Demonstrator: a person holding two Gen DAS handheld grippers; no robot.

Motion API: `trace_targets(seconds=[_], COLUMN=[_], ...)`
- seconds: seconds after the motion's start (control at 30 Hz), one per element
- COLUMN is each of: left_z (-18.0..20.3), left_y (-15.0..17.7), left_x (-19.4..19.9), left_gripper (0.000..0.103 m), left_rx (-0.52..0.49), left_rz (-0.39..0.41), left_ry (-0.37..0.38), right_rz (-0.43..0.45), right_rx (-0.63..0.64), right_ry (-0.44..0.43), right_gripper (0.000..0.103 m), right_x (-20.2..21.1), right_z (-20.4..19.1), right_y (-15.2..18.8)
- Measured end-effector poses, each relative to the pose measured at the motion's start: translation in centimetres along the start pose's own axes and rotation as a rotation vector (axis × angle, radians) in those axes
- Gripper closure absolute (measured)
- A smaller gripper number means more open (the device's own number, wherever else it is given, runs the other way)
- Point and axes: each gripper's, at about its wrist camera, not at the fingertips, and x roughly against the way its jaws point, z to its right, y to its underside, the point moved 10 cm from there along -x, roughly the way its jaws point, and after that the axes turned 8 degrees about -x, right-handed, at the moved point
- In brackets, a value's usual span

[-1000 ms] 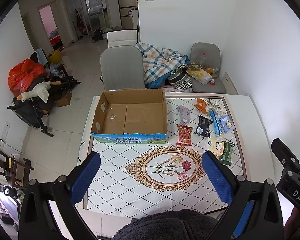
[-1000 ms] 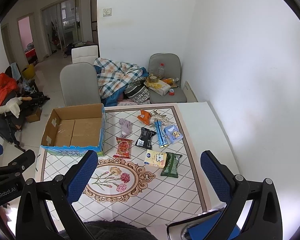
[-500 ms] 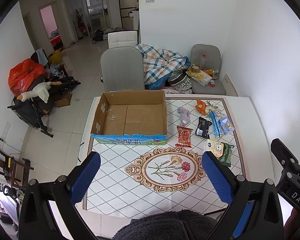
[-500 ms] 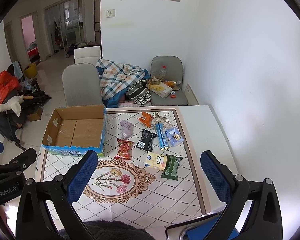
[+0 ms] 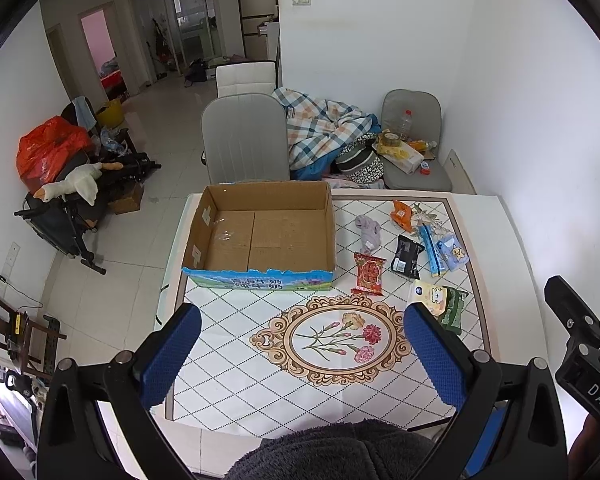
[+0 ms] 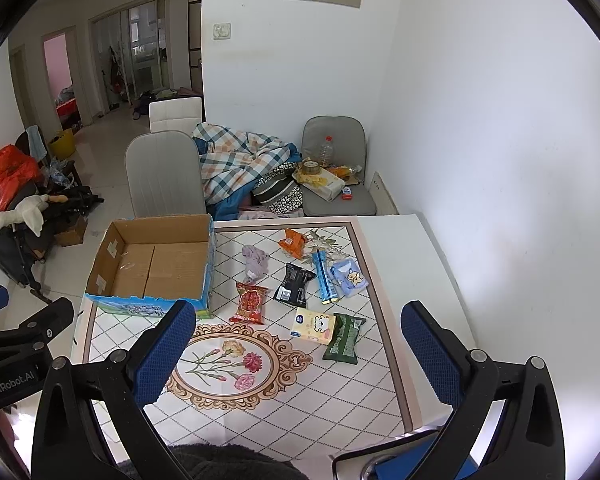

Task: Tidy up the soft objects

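An empty open cardboard box (image 5: 260,236) (image 6: 156,264) sits at the table's far left. To its right lie several soft packs: a lilac cloth (image 5: 368,230) (image 6: 255,261), a red snack bag (image 5: 369,274) (image 6: 250,303), a black pouch (image 5: 407,255) (image 6: 294,284), an orange pack (image 6: 293,242), a blue tube (image 6: 325,276), a light blue tissue pack (image 6: 349,278), a yellow tissue pack (image 6: 314,325) and a green pack (image 6: 344,338). My left gripper (image 5: 300,354) and right gripper (image 6: 296,350) are both open and empty, held high above the table's near edge.
The table (image 5: 496,240) has a tiled cloth with a flower medallion (image 5: 332,338). Grey chairs (image 5: 244,144) stand behind it, one with a plaid blanket (image 5: 320,128). A white wall is on the right. A cluttered stroller (image 5: 68,200) stands at the left.
Both grippers have lifted slightly and tilted up, so the table sits a little lower in view. Nothing on the table has moved.
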Motion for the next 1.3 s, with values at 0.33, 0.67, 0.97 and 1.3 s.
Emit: trace_targets(seconds=[0.33,0.67,0.97,1.3], left_z=[-0.3,2.2,8.8,11.5], left_y=[0.3,-2.6,-2.4,3.2], left_x=[-0.2,-6.1,-21.5,-33.2], left_gripper=[0.000,0.000,0.000,0.000], left_rx=[0.006,-0.051,-0.182,-0.242], left_rz=[-0.004,-0.063,-0.287,-0.534], left_ry=[0.006,0.035,0.065,-0.022], right_rz=[0.003,-0.124,-0.404,-0.738], right_rx=[0.000,-0.112,0.068,0.564], right_ry=[-0.001,0.034,0.040,-0.119], right_gripper=[0.000,0.000,0.000,0.000], right_x=[0.0,-6.6,-24.3,-43.8], right_z=[-0.2,4.7,10.2,5.3], right_y=[-0.1,-0.8,3.2,14.9])
